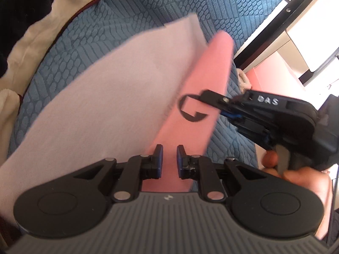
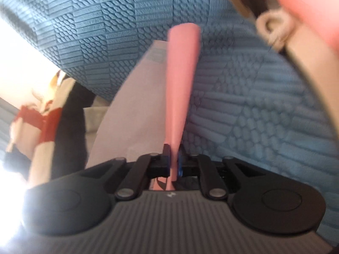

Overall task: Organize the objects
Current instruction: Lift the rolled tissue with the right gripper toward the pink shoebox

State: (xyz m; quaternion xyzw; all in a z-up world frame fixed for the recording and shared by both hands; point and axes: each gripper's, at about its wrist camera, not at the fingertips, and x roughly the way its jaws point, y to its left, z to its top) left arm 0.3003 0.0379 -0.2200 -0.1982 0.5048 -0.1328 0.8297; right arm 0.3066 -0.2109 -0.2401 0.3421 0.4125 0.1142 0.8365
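Two sheets lie over the blue quilt [image 1: 131, 14]: the right gripper [image 2: 174, 158] pinches the pink sheet [image 2: 182, 80], the left gripper [image 1: 169, 158] is open beside the pale purple sheet [image 1: 101, 97].

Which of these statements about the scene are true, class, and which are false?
1. The right tongs grip the pink sheet. True.
2. The left tongs are shut on the pale lilac sheet. False: they are open, with a gap between the pads.
3. The sheets lie over a blue textured quilt. True.
4. The pink sheet is plain. False: the left view shows a black mark on it.
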